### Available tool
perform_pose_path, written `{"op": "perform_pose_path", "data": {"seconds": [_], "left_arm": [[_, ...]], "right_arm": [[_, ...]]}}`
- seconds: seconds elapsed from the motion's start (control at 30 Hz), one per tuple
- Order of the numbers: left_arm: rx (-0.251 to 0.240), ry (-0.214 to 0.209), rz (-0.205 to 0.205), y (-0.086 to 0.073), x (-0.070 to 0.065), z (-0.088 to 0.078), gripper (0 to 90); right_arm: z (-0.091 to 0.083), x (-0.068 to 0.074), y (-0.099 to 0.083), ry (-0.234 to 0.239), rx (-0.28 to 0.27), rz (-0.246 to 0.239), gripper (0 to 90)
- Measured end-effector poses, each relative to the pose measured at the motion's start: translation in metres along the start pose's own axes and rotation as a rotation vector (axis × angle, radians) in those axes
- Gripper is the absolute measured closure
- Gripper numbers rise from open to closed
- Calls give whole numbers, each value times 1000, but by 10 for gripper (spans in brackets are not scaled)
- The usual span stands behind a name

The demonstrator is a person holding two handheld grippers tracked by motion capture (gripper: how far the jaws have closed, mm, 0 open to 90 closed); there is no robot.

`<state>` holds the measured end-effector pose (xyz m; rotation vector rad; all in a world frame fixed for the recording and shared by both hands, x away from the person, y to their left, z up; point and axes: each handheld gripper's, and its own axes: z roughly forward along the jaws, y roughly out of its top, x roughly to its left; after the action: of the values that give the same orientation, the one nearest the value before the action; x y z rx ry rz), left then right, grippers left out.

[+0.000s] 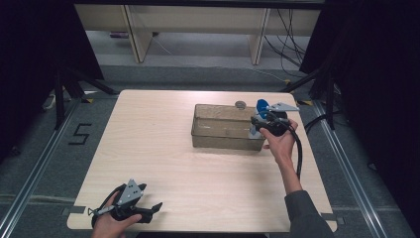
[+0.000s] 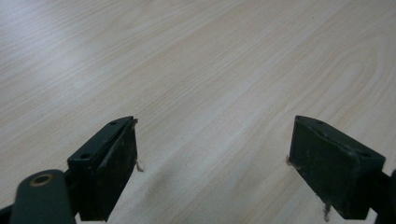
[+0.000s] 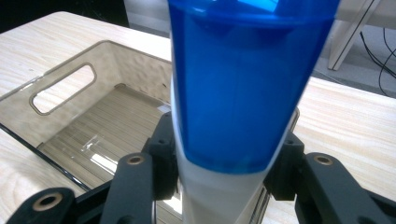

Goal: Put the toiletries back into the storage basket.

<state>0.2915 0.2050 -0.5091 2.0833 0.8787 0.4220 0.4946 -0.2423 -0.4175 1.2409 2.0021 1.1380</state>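
Cup: blue over white, clamped in my right tool — poised above the clear bin for dropping in
Left tool: jaws wide, holding nothing; parked on the counter — out of the way

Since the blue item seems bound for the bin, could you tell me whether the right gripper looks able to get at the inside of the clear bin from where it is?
Probably yes: the right gripper, shut on the blue-and-white cup, hangs at the open-topped clear bin's right end.

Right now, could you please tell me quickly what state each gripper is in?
Left gripper: open, holding nothing, low over the table.
Right gripper: shut on the blue and white cup, beside the clear bin.
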Motion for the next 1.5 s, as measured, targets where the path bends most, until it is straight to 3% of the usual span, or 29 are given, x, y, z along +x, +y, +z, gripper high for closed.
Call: {"op": "perform_pose_path", "data": {"seconds": [0.07, 0.17, 0.2, 0.3, 0.33, 0.4, 0.43, 0.47, 0.6, 0.63, 0.73, 0.8, 0.87, 0.93, 1.07, 1.23, 1.27, 1.33, 1.5], "left_arm": [[-1, 0, 0, 0, 0, 0, 149], [8, 2, 12, 0, 1, -1, 149], [-1, -1, 1, 0, 0, 0, 149], [-1, 0, 0, 0, 0, 0, 149], [13, 1, 16, 0, 1, -1, 149], [-2, 0, 1, 0, 0, 0, 149], [7, 1, 10, 0, 1, -1, 149], [-8, 13, 8, 0, 1, 0, 149], [12, 6, 18, 0, 2, -1, 149], [12, 6, 18, 0, 2, -1, 149], [2, 11, 20, 0, 1, -1, 149], [-5, 13, 12, 0, 1, 0, 149], [-14, 10, 1, 0, 0, 0, 149], [7, 2, 11, 0, 1, -1, 149], [3, 1, 6, 0, 1, -1, 149], [7, 2, 12, 0, 1, -1, 149], [5, 1, 11, 0, 1, -1, 149], [-4, 13, 12, 0, 1, 0, 150], [-7, 13, 11, 0, 1, 0, 149]], "right_arm": [[1, 1, -2, 10, 14, 21, 557], [3, 0, -4, 4, 2, 6, 557], [4, 1, -6, 7, 18, 30, 558], [5, 1, -8, 13, 21, 29, 558], [7, 1, -11, 9, 19, 30, 558], [7, 0, -12, 11, 35, 29, 557], [9, -2, -13, 9, 30, 5, 557], [10, 0, -15, 10, 34, 30, 557], [12, -1, -17, 14, 34, 13, 558], [11, 1, -18, 4, 47, 34, 558], [12, -1, -20, 6, 42, 10, 557], [13, -2, -21, 19, 42, 14, 558], [13, 0, -23, 1, 45, 28, 557], [12, -3, -24, -5, 53, -5, 558], [12, -2, -25, 4, 57, 24, 558], [11, -3, -26, -9, 54, 16, 558], [12, -6, -26, -3, 48, -15, 558], [11, -6, -26, -9, 47, -23, 558], [8, -4, -26, -16, 61, -7, 557]]}}
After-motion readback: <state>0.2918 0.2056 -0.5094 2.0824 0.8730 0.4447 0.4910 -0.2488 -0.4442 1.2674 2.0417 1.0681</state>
